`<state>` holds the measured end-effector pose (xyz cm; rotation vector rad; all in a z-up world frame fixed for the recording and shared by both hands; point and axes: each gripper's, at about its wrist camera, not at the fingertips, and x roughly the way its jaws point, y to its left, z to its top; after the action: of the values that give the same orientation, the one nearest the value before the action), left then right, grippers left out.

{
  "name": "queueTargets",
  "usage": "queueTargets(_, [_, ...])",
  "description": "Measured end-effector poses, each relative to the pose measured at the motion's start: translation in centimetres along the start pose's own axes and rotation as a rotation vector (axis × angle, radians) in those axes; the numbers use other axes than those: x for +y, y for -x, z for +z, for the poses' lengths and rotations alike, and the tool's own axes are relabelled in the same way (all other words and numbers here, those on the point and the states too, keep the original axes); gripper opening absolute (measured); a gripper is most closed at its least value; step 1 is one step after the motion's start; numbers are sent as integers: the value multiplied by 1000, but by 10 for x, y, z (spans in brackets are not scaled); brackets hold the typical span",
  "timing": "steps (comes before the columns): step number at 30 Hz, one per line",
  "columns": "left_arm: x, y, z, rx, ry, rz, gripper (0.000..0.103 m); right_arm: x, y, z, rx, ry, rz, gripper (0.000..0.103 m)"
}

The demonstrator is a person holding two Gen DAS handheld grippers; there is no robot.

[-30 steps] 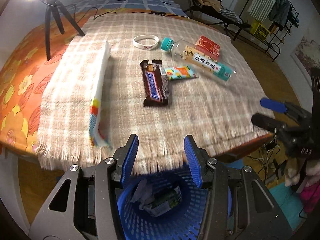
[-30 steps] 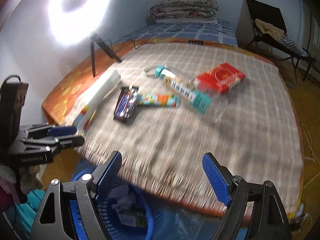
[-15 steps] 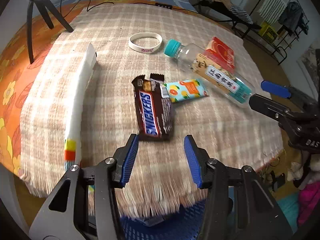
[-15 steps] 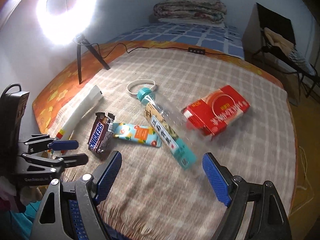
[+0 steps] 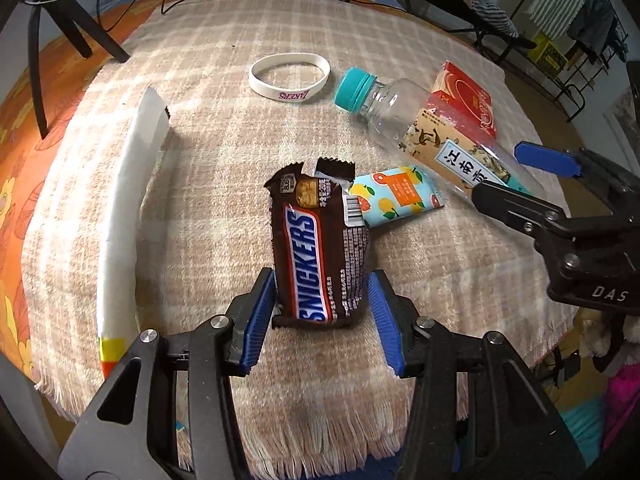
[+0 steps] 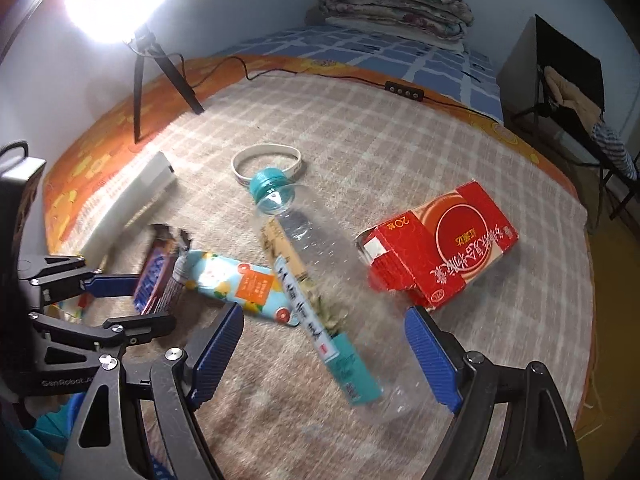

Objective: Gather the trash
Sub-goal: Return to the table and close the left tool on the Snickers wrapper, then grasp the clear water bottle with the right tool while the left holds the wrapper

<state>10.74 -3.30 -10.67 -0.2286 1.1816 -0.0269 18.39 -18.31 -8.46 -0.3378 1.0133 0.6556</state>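
Snickers wrapper [image 5: 320, 252] lies on the plaid blanket [image 5: 208, 184], its near end between the parted fingers of the left hand-held gripper [image 5: 322, 312], not clamped. Just beyond, touching it, sits a citrus-print packet [image 5: 400, 196]. The right hand-held gripper [image 6: 324, 356] is released, straddling the base of a lying bottle [image 6: 320, 280]. Farther off rest a red box [image 6: 440, 248], a white wristband [image 5: 289, 76] and a long white box [image 5: 128, 200].
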Motion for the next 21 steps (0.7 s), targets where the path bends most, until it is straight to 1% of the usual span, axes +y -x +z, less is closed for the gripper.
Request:
queueTargets(5, [-1,-4,4,-6,-9,18,48,1,-11,4,13,13,-25,85])
queueTargets(6, [-1,-4,5,-7,-8,18,45,1,-13,5,14,15,-28,85])
queueTargets(7, [0,-4,6,-6,-5,24,40,0,-15,5,16,17,-31,85])
queueTargets(10, [3,-4,7,-10,1,29,31,0,-20,6,22,28,-50,85])
queueTargets(12, [6,-2,6,-13,5,28,30,0,-23,6,25,33,-64,81])
queueTargets(14, [6,-2,6,-15,3,29,28,0,-25,5,30,35,-65,67])
queueTargets(21, [12,6,4,-33,11,34,23,2,-21,2,12,40,-35,63])
